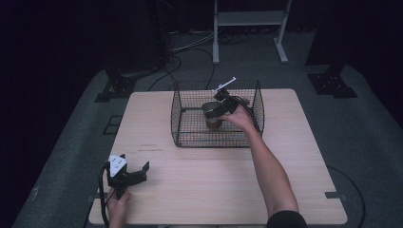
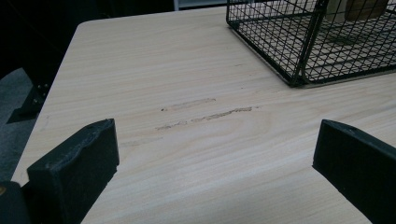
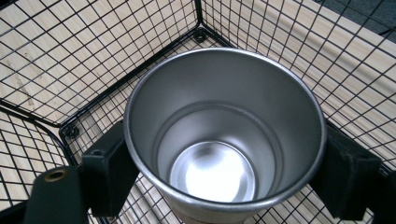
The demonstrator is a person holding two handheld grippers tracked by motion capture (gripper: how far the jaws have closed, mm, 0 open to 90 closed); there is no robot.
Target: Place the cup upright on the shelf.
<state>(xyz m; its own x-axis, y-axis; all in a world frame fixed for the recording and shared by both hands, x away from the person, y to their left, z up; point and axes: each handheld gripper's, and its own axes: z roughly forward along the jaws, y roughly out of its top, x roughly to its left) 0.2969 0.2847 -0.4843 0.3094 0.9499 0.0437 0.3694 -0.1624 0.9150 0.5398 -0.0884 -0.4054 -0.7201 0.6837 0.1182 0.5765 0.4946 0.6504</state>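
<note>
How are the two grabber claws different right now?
The right gripper squeezes a shiny metal cup between its jaws; the left gripper is open with nothing between its jaws. The right gripper is inside the wire basket; the left gripper sits outside over bare table. Both have black jaws.

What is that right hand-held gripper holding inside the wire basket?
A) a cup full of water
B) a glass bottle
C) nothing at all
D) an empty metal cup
D: in the right gripper view the jaws of the right hand-held gripper press both sides of a metal cup whose shiny bottom is bare, with the wire basket around it.
</note>
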